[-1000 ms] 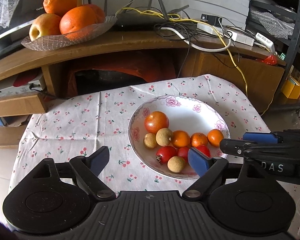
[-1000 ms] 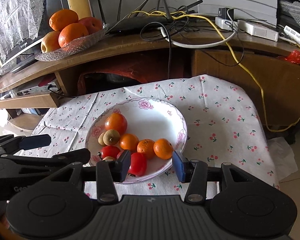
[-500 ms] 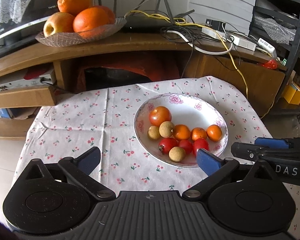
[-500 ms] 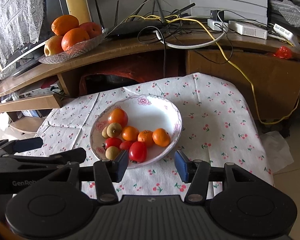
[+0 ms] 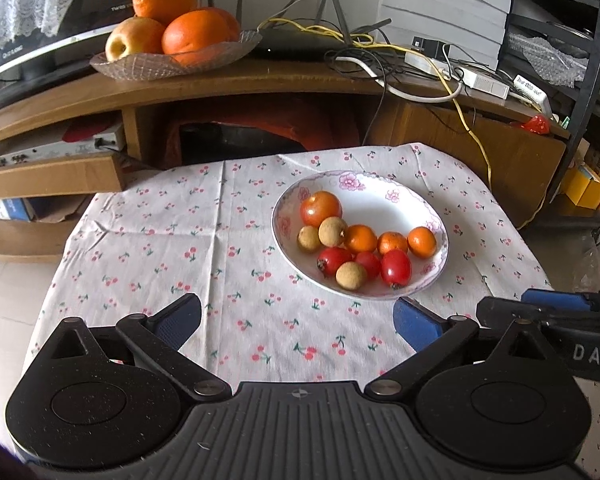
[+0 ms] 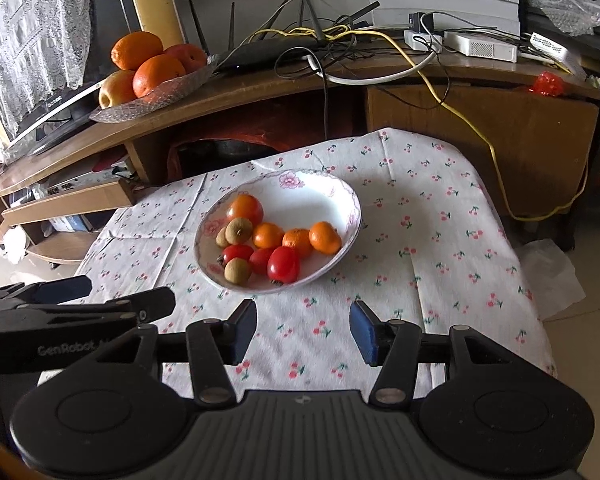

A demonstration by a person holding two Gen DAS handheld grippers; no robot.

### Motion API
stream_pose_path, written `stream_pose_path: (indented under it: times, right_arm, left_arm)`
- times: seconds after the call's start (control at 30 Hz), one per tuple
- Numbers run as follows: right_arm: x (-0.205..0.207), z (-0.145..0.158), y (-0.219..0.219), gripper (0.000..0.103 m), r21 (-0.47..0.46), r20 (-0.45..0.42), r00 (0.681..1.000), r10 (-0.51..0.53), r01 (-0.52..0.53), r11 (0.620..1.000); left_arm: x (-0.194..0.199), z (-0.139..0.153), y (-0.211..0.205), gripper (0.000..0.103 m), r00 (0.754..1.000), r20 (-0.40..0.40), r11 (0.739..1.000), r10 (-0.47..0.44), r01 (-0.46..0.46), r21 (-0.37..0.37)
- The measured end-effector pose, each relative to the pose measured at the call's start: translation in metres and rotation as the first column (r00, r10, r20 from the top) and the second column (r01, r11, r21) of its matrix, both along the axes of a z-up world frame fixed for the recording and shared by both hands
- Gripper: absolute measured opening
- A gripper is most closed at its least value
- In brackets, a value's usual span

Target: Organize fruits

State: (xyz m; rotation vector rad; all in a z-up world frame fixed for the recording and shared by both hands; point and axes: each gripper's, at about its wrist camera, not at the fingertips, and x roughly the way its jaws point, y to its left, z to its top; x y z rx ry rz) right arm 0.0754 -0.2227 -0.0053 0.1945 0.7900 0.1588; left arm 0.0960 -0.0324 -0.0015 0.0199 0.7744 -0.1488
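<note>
A small table is wearing a white cherry-print tablecloth (image 5: 220,248). A floral-rimmed white bowl (image 5: 396,196) of small fruits is sitting directly on the cloth, right of centre.

The left black two-finger gripper with blue pads (image 5: 296,322) is hovering with its jaws spread wide apart, gripping nothing. The right black two-finger gripper with blue pads (image 6: 303,330) is hanging level beside it, its jaws also parted and empty, though less widely. In the left wrist view the right gripper's fingers (image 5: 556,300) are reaching in from the right edge; in the right wrist view the left gripper's fingers (image 6: 66,288) are reaching in from the left.
</note>
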Motion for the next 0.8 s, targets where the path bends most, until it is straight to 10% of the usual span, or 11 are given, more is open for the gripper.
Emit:
stream_pose_path:
  times: [0.8]
  right_arm:
    - [-0.057,0.000,0.001,0.052,0.036,-0.007,1.000,-0.015,0.016,0.999]
  left_arm:
    - [-0.050,0.000,-0.004,0.103,0.999,-0.004,0.999,-0.034,0.034,0.018]
